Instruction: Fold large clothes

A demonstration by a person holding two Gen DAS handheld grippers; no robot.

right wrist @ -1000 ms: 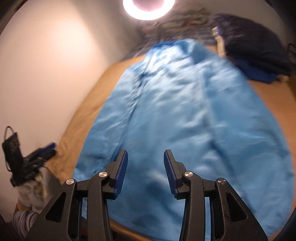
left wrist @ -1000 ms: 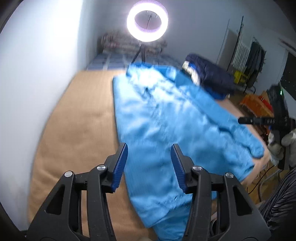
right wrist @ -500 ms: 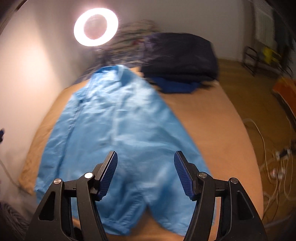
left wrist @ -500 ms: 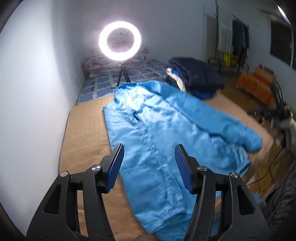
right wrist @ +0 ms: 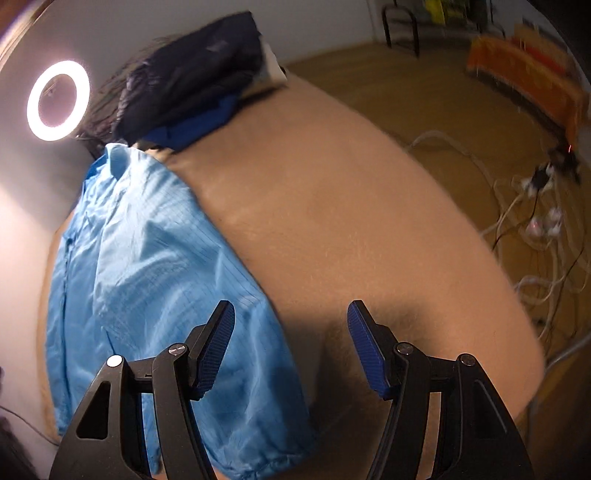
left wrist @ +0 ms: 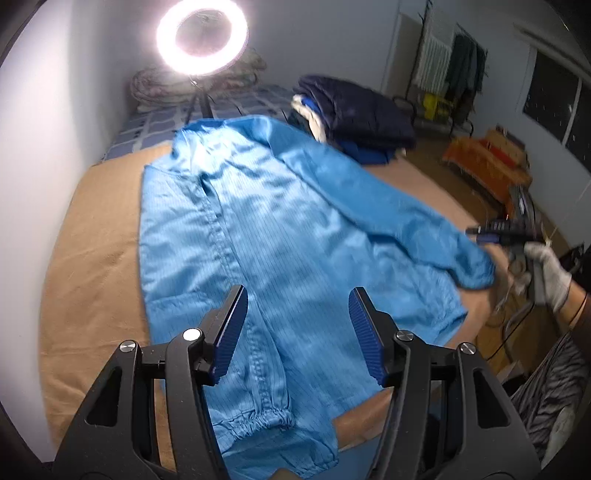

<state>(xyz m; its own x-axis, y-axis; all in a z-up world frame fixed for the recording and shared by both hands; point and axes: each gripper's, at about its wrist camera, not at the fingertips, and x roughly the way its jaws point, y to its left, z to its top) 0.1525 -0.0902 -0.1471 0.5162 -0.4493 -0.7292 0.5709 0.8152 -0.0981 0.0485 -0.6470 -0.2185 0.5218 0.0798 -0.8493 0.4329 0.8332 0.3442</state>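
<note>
A large light-blue jacket (left wrist: 280, 229) lies spread flat, front up, on a tan bed cover (left wrist: 92, 266). Its right sleeve runs out to a gathered cuff (left wrist: 476, 269) near the bed's right edge. My left gripper (left wrist: 297, 314) is open and empty, held above the jacket's lower hem. In the left wrist view my right gripper (left wrist: 495, 236) shows at the far right, just beyond that cuff. In the right wrist view the right gripper (right wrist: 290, 332) is open and empty, above the sleeve (right wrist: 159, 295) and bare bed cover (right wrist: 351, 221).
A pile of dark folded clothes (left wrist: 354, 114) sits at the bed's far right. A lit ring light (left wrist: 201, 35) stands at the head. A wall runs along the left. Cables (right wrist: 535, 221) lie on the floor at the right, and an orange bench (left wrist: 484, 155) stands beyond.
Both grippers have opened wider. The right gripper has swung right, from over the jacket's body to its right sleeve at the bed edge. The left gripper has pulled back a little.
</note>
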